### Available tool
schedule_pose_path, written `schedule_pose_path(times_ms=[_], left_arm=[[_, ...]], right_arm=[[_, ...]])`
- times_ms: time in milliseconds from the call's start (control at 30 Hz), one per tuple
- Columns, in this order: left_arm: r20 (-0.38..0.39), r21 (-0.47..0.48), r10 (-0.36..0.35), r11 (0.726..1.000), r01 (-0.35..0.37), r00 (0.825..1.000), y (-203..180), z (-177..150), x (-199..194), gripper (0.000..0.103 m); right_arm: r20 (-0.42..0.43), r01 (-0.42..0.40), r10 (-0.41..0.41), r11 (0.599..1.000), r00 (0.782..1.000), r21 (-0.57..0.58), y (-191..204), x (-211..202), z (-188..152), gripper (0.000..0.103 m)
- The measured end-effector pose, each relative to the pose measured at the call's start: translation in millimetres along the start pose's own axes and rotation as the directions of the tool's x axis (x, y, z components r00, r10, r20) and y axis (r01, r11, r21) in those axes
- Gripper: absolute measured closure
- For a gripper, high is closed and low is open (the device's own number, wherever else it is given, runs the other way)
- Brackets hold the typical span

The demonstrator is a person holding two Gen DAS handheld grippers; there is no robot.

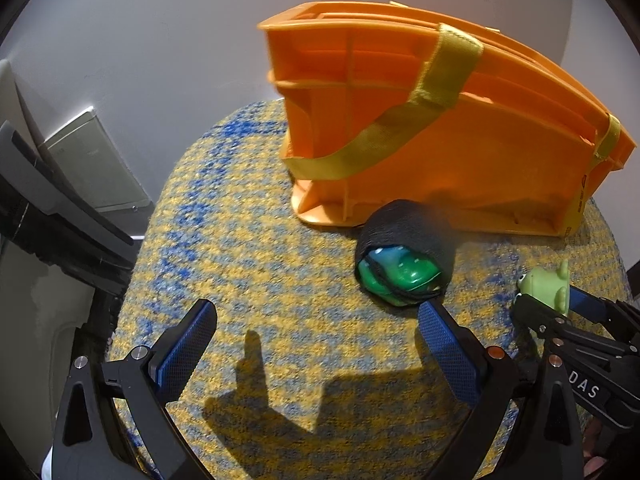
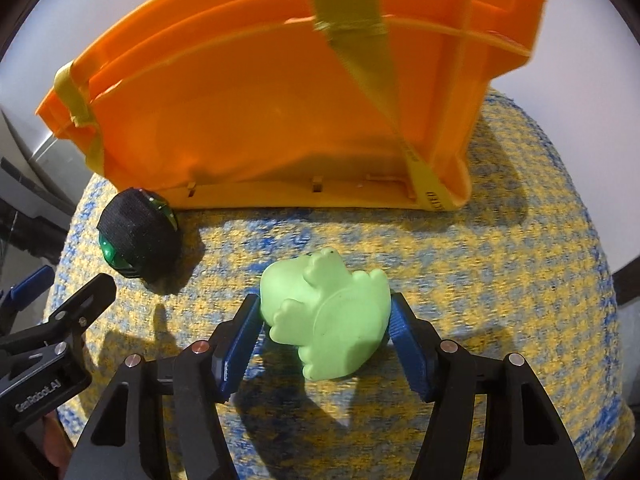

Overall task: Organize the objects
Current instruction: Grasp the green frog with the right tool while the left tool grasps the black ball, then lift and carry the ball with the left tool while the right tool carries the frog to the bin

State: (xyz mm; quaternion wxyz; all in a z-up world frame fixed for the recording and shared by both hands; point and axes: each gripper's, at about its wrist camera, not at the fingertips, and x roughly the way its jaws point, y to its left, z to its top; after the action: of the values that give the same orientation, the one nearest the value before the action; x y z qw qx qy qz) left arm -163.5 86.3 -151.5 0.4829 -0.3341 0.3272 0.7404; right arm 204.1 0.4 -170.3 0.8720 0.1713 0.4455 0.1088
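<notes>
Green toy frog (image 2: 326, 316) was clasped between right gripper (image 2: 324, 344) fingers, left gripper (image 1: 316, 356) fingers were spread empty, orange basket (image 2: 260, 120) was stood behind.

basket (image 1: 460, 168): bright orange plastic, same shade on walls and ribs
strap (image 1: 440, 76): mustard yellow webbing; lower end near basket foot printed with dark letters, illegible
toy frog (image 2: 328, 316): pale mint green all over, tiny dark dot for an eye
wrapped ball (image 1: 404, 264): black mesh sleeve over glossy green, with a patch of blue; thin black cord across the green
cloth (image 1: 260, 260): woven speckle of yellow, grey-blue and strong blue, mottled without clear stripes
left gripper (image 1: 316, 348): black frame, blue textured pads, silver rivets, one orange rivet
right gripper (image 2: 324, 344): black frame, blue ribbed pads, silver rivets, one reddish rivet
wall (image 1: 160, 40): plain pale grey-white
</notes>
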Motion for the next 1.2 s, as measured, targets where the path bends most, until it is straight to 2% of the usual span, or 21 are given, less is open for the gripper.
schedule_pose_path(times_ms=[333, 733, 867, 933, 967, 1000, 1200], left_arm=[[0.018, 0.028, -0.051, 0.998, 0.05, 0.999, -23.7, 15.4, 7.3, 0.0], [0.012, 0.089, -0.091, 0.992, 0.09, 0.996, -46.8, 24.9, 26.0, 0.002], [0.004, 0.092, -0.108, 0.99, 0.107, 0.994, -48.5, 26.5, 30.4, 0.011], [-0.014, 0.1, -0.107, 0.989, 0.108, 0.994, -49.9, 25.9, 34.0, 0.024], [-0.021, 0.104, -0.108, 0.989, 0.11, 0.994, -50.4, 25.7, 35.6, 0.035], [-0.024, 0.136, -0.123, 0.983, 0.125, 0.992, -50.6, 25.1, 37.4, 0.04], [-0.021, 0.134, -0.127, 0.983, 0.129, 0.992, -49.0, 23.1, 35.7, 0.041]], right_arm=[[0.039, 0.042, -0.045, 0.997, 0.998, 0.068, -34.1, -15.8, -0.6, 0.04], [0.034, 0.051, -0.054, 0.994, 0.998, 0.094, -47.5, -13.3, -0.6, 0.04], [0.032, 0.051, -0.055, 0.994, 0.998, 0.101, -50.6, -12.3, 0.4, 0.04], [0.032, 0.052, -0.055, 0.994, 0.998, 0.1, -50.5, -12.2, 0.7, 0.04], [0.033, 0.051, -0.055, 0.994, 0.998, 0.099, -50.1, -12.2, 0.7, 0.04], [0.033, 0.051, -0.054, 0.994, 0.998, 0.098, -49.6, -12.2, 0.7, 0.04], [0.037, 0.047, -0.051, 0.995, 0.998, 0.093, -48.2, -14.0, 1.3, 0.04]])
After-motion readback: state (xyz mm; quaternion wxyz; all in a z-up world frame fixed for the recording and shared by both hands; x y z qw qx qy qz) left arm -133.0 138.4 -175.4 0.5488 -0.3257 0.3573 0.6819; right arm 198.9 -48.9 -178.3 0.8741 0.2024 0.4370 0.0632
